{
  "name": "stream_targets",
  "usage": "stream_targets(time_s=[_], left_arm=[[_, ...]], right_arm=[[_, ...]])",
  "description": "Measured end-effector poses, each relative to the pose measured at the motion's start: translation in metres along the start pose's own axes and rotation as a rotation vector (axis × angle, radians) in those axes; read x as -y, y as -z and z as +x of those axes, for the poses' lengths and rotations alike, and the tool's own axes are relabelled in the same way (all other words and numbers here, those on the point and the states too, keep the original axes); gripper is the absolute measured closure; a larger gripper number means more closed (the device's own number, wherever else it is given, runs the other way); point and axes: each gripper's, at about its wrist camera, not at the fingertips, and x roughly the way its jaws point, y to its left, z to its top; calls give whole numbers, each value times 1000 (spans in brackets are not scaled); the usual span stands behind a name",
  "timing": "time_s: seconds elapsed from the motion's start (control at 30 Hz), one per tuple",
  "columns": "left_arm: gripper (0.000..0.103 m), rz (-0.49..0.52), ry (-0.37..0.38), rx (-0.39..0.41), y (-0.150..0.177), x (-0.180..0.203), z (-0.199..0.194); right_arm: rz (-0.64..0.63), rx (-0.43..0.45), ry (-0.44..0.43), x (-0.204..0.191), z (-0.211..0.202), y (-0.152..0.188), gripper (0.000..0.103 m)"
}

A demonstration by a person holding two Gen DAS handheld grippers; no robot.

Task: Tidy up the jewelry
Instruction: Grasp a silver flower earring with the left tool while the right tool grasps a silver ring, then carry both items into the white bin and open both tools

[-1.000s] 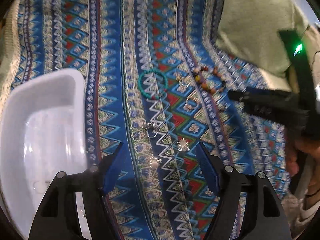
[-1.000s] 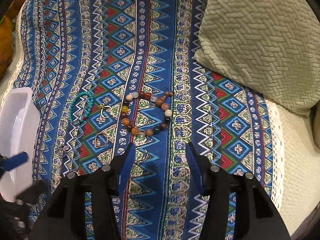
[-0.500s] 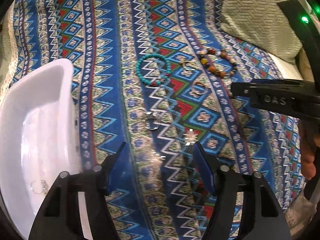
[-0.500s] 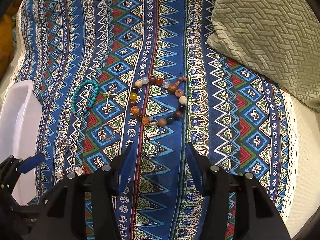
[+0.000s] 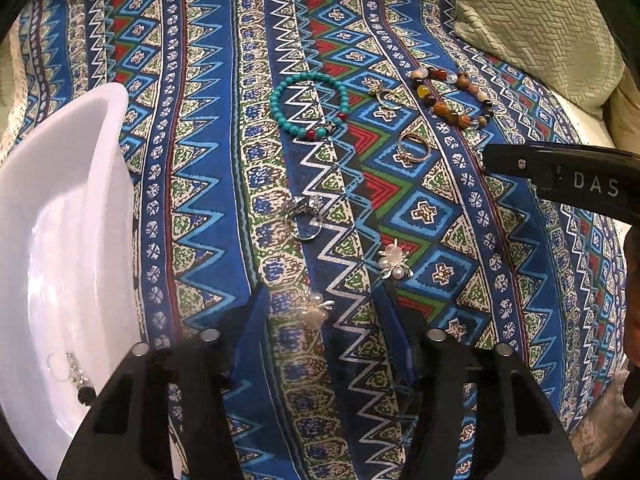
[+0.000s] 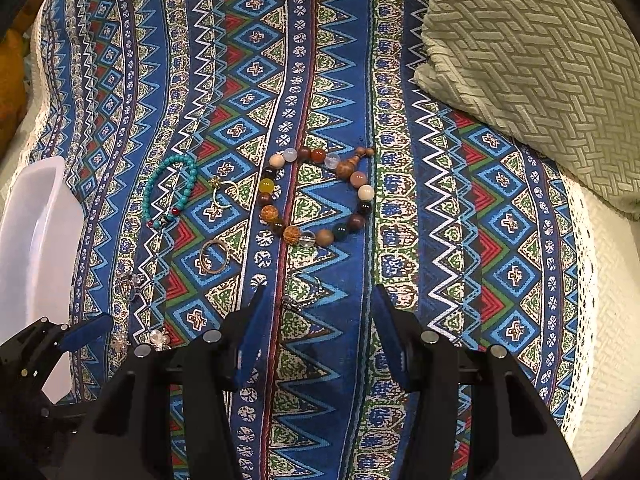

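— Pearl and silver is what's lying between your left gripper (image 5: 320, 320) jaws: the pearl cluster earring (image 5: 316, 310) is sitting on the patterned bedspread (image 5: 224, 120), nearer the left pad than the right, and the jaws are standing released around it, touching nothing.

— Which way is it lying?

— Its long axis is running roughly across the gap, pad to pad, so I'd judge a straight closing pinch should be catching it end on. You're needing to drop lower first; whether the pads are resting on the cloth yet, I can't tell.

— And my right gripper (image 6: 316, 320)?

— It's also standing spread wide and empty. A small silver ring (image 6: 302, 290) is lying just ahead of its jaws, slightly toward the left pad. Your left hand is the nearer one to the pearl piece and to the white bin (image 5: 60, 200) beside it, toward the bedspread's left edge.

— What's further out?

— Beyond your left jaws a second pearl earring (image 5: 394, 262) is lying ahead to the right, then a silver ring (image 5: 304, 218), a gold ring (image 5: 414, 148), the turquoise bracelet (image 5: 306, 106) and the mixed-bead bracelet (image 5: 452, 98), toward the green pillow (image 5: 532, 20) at the far right corner.
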Motion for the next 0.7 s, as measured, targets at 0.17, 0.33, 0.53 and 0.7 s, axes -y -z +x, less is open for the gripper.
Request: stream_targets(time_s=[0.17, 0.33, 0.53, 0.7], left_arm=[[77, 5, 26, -13, 2, -5, -2], [88, 1, 51, -26, 11, -8, -7], [88, 18, 65, -12, 17, -13, -25], [88, 5, 108, 20, 18, -22, -49]], right_arm=[[18, 4, -20, 4, 3, -2, 51], [21, 7, -36, 5, 6, -5, 51], [-35, 17, -2, -12, 15, -3, 52], [-66, 44, 61, -24, 19, -3, 81]])
